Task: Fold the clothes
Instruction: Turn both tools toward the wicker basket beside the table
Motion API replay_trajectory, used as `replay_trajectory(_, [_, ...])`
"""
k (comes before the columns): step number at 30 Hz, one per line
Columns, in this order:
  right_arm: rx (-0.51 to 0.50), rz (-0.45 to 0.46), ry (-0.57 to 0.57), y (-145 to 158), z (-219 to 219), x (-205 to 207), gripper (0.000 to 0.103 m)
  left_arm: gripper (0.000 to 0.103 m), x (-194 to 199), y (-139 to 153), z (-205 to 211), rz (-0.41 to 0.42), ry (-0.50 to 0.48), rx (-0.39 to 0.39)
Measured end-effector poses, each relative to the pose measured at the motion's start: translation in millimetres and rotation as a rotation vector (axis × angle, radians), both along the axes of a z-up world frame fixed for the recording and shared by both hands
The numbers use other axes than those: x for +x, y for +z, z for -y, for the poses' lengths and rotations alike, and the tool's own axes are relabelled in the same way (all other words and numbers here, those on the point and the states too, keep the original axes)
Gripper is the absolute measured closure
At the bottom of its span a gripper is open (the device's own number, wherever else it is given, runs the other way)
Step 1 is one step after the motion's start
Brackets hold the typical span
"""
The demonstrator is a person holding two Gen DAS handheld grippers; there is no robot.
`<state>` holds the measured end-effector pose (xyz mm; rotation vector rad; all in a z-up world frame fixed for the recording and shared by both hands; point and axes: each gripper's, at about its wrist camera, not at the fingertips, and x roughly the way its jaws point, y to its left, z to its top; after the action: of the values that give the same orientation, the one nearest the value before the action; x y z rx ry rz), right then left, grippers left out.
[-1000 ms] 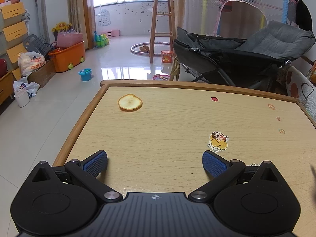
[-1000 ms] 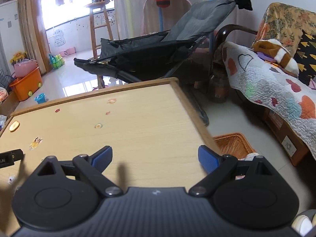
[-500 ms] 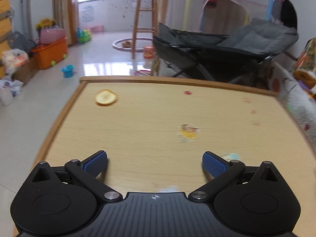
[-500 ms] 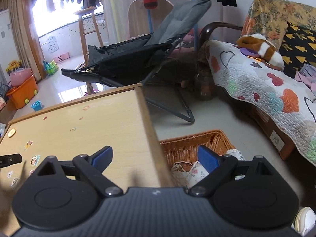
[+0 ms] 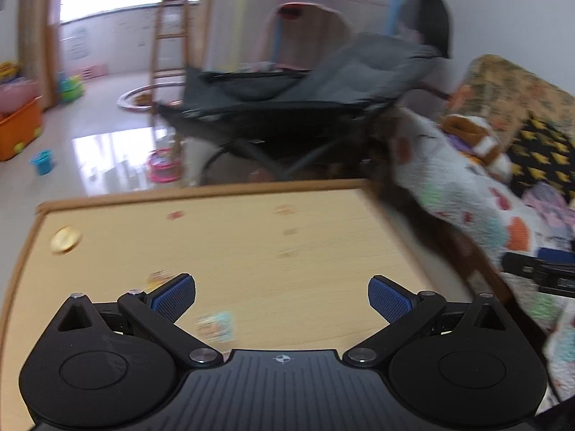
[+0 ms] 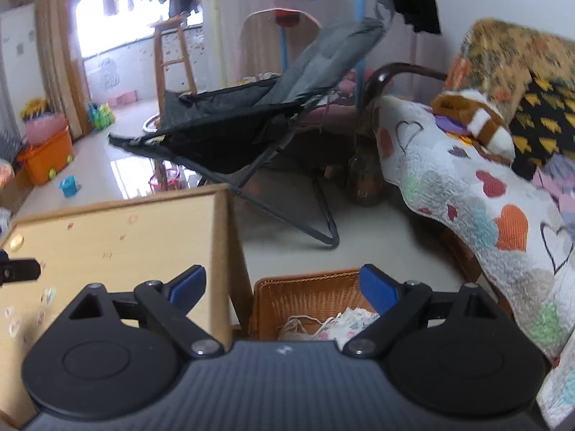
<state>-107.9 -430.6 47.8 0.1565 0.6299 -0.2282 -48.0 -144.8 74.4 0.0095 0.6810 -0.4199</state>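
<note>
two grippers are in view, each with its blue pads spread wide and nothing between them. the left gripper hangs over the pale wooden tabletop, which carries only a few stickers and a round yellow disc near its far left corner; that view is blurred. the right gripper sits past the tabletop's right edge, its left pad over the wood and its right pad over a woven orange-brown basket that stands on the floor just beside the tabletop. the clothes lie in that basket: a crumpled pale fabric with a small floral print and some cream-coloured threads or lace, low in the right wrist view, directly below and just ahead of the right gripper and partly hidden by its body. whether it is one garment or several cannot be told. no garment lies on the tabletop. at the far right of the left wrist view the black tip of the right gripper shows; at the left edge of the right wrist view a black part of the left gripper shows. beyond stand a dark folding lounge chair and a sofa draped with a heart-print quilt.
</note>
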Motion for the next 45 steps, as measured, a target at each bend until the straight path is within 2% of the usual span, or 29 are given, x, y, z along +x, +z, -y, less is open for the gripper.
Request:
replay_trajectory(2, [0.032,0.012,0.001,1.8,17.9,-0.4,0.01,0.0,-5.0,7.6,22.1,0.003,-0.038,-0.018])
replay_trajectory(8, [-0.061,-0.019,0.028,-4.3,50.2,-2.9,0.01,0.0,-26.0,20.3,82.7,0.024,-0.14,-0.029])
replay_trajectory(11, [-0.083,-0.036,0.047,-11.8,64.9,-5.1,0.01,0.0,-35.7,24.6,101.8,0.039,-0.182,-0.033])
replay_trajectory(17, [-0.074,-0.086,0.034,-41.5,96.6,-5.6,0.012,0.0,-33.8,17.0,119.8,-0.01,-0.222,-0.025])
replay_trajectory(25, [0.017,-0.17,0.023,-98.8,132.5,4.1,0.021,0.0,-13.4,-8.8,136.4,-0.056,-0.282,-0.007])
replay_trajectory(37, [0.024,-0.353,0.051,-197.9,137.3,43.1,0.03,0.0,32.6,-47.3,174.1,-0.14,-0.311,0.022])
replay_trajectory(45, [0.03,-0.439,0.058,-254.4,138.7,67.1,0.036,0.0,55.5,-59.9,196.5,-0.162,-0.342,0.095])
